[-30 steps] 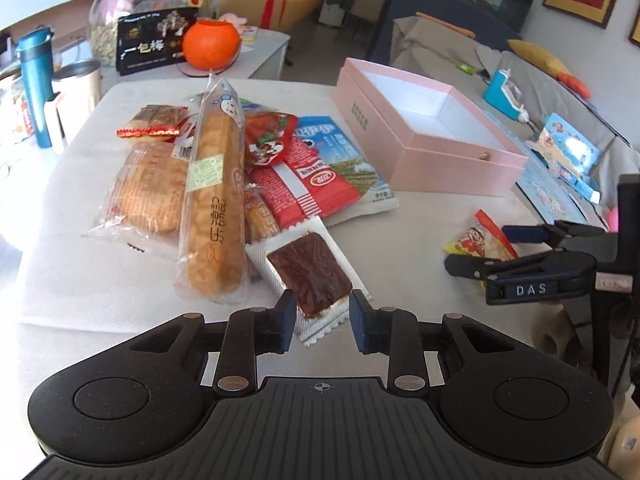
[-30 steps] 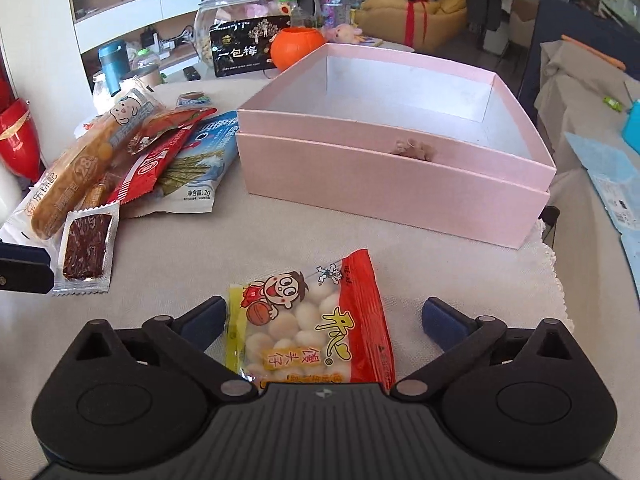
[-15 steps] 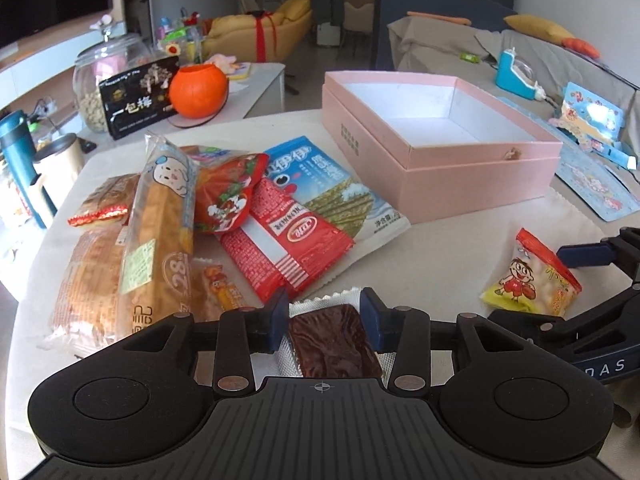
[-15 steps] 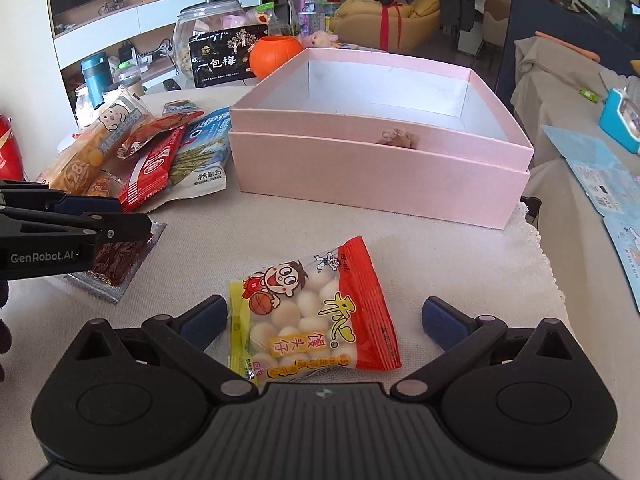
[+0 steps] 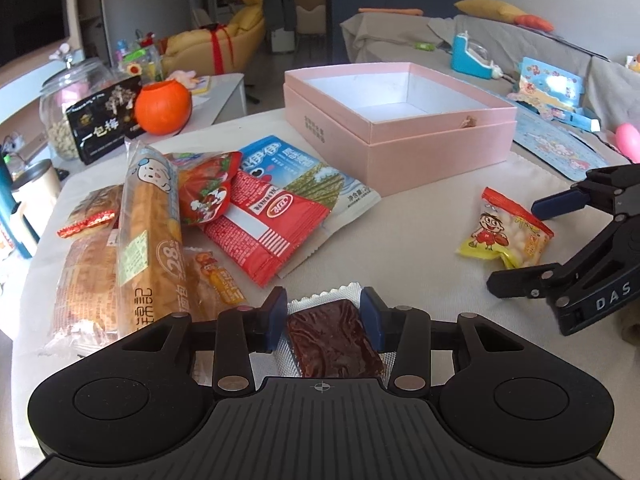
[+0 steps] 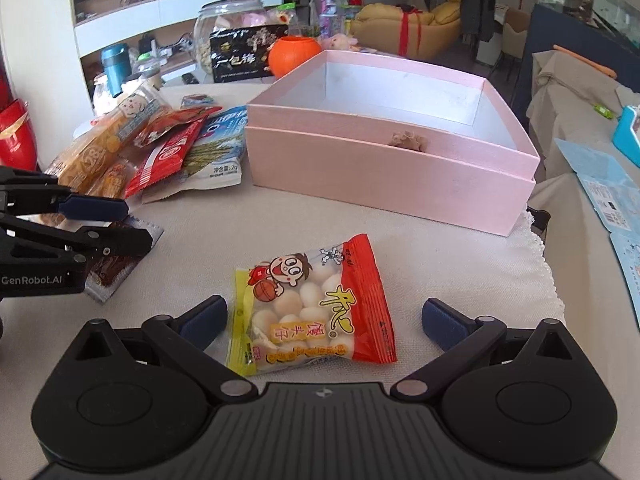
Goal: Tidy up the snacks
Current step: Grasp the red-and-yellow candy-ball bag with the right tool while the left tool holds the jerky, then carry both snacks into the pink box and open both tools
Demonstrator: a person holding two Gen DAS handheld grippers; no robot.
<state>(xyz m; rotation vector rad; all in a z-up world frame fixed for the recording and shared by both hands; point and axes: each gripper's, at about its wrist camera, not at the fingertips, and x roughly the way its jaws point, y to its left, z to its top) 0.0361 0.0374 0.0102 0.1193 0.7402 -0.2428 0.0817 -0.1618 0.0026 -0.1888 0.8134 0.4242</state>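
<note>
Your L gripper (image 5: 324, 314), jaws just opened wider, now straddles the dried-meat packet (image 5: 334, 340) w/o clamping, well short of the pink box (image 5: 400, 152); close next, R gripper (image 6: 324, 318) wide open.

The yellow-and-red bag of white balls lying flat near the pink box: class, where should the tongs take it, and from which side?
Grip the bag across its puffy middle, one finger on each long side, coming down from above. It lies flat on the cloth, its crimped ends thin and floppy, and the right tongs already straddle it, open.

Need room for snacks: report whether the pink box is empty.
Empty: the pink box stands lidless, bare white floor showing in both views.
</note>
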